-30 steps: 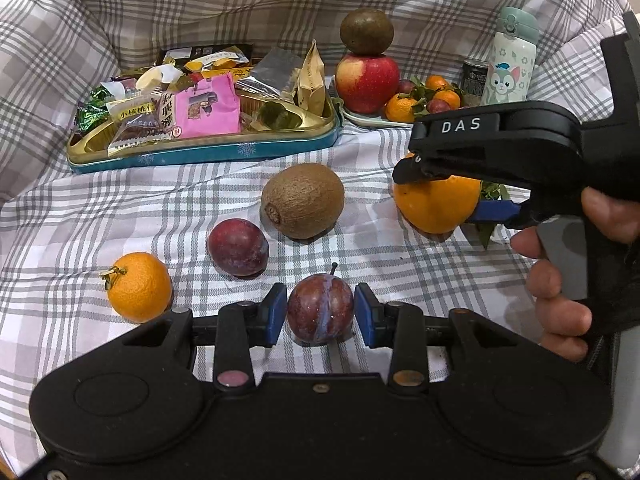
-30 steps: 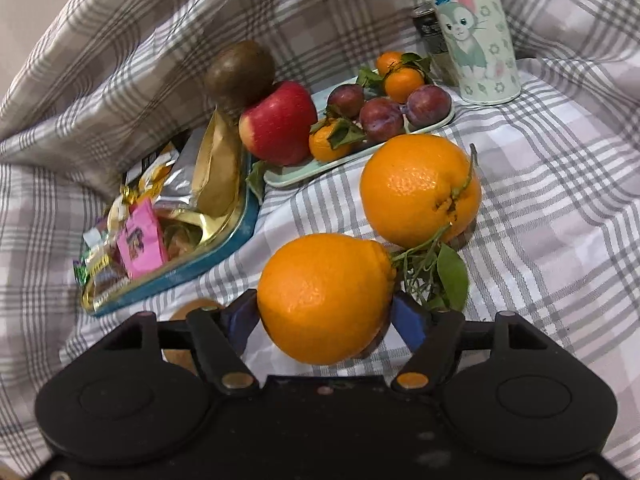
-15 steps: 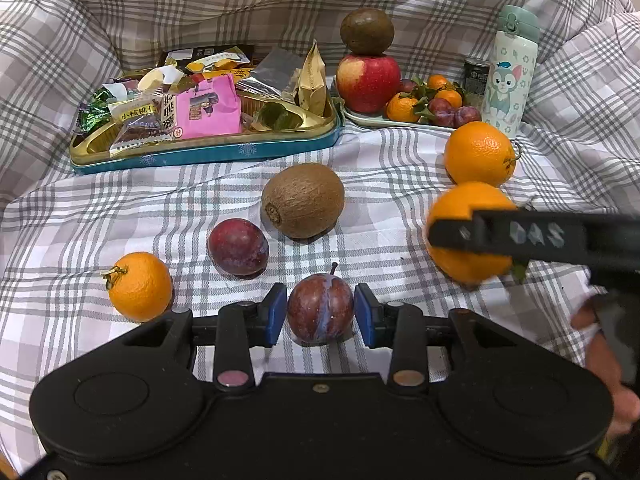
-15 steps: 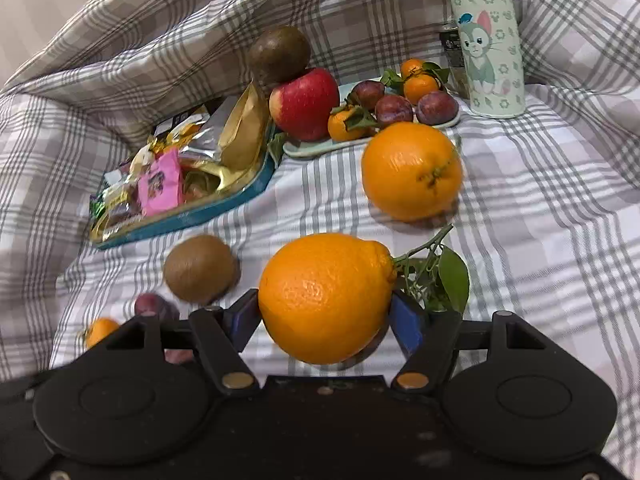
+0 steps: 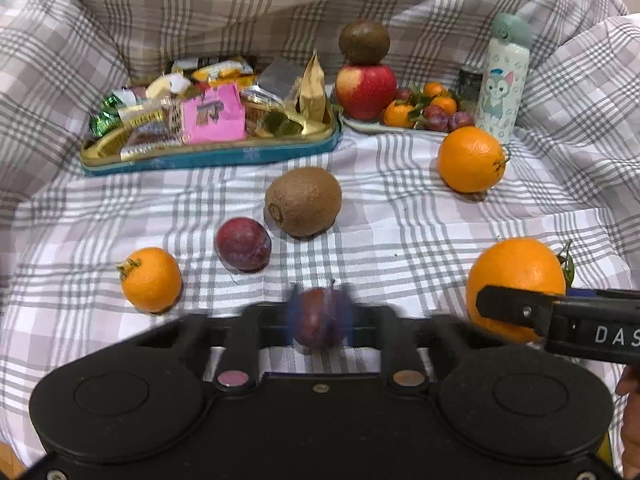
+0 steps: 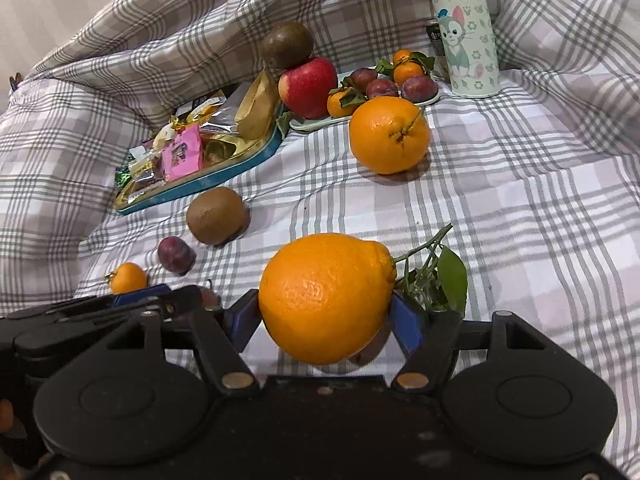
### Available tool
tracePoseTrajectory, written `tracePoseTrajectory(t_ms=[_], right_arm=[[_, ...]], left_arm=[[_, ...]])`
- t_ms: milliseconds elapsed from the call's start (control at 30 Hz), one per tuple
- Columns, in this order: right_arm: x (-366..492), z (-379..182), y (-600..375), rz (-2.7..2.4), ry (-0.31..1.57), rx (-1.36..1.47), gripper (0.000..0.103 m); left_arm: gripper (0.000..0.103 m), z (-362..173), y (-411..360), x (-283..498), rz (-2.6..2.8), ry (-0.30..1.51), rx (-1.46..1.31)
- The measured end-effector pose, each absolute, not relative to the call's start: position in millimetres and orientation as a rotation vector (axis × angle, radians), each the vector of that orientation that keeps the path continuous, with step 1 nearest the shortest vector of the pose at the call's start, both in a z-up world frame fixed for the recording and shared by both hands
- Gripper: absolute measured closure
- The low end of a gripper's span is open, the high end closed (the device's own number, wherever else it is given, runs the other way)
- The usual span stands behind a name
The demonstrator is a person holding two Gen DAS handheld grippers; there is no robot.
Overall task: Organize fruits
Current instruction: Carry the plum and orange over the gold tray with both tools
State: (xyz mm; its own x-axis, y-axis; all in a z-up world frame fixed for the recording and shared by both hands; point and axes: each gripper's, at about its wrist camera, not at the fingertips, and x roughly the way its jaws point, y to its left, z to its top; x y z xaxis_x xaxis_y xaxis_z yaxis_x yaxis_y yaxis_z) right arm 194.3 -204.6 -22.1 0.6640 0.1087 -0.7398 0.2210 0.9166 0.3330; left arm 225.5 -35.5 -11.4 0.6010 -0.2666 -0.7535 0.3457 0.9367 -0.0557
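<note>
My left gripper point(image 5: 320, 318) is shut on a dark plum point(image 5: 321, 321), blurred by motion, low over the checked cloth. My right gripper point(image 6: 326, 316) is shut on a large leafy orange point(image 6: 326, 296), which also shows in the left wrist view point(image 5: 516, 276). A second large orange point(image 5: 470, 159) lies loose near a pale plate point(image 5: 360, 126). That plate holds a red apple point(image 5: 366, 90) with a brown fruit point(image 5: 364, 42) on top, plus mandarins and plums. A kiwi point(image 5: 303, 207), a plum point(image 5: 243, 244) and a mandarin point(image 5: 151, 279) lie loose.
A blue and gold tray point(image 5: 208, 156) full of wrapped snacks stands at the back left. A cat-print bottle point(image 5: 502, 88) and a dark can point(image 5: 469, 80) stand at the back right. Folded checked cloth rises around the back and sides.
My right gripper has drawn back toward the near right with the leafy orange. My left gripper has closed on the plum and is moving, blurring it.
</note>
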Motion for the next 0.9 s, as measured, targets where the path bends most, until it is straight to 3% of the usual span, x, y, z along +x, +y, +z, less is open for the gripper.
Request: tracePoseTrajectory(t_ms=[267, 333, 400, 900], right_arm=[[182, -27, -206, -0.085, 0.878, 0.42, 0.03], [180, -26, -205, -0.08, 0.875, 0.413, 0.03], [179, -27, -204, -0.074, 0.881, 0.412, 0.03], [180, -30, -204, -0.064, 0.879, 0.408, 0.03]], left_arm=[[0.09, -11, -29, 220, -0.35, 0.89, 0.092], [0.084, -13, -27, 219, -0.374, 0.904, 0.071], [0.068, -14, -27, 218, -0.373, 0.903, 0.073], [0.056, -28, -24, 238, -0.272, 0.892, 0.091]])
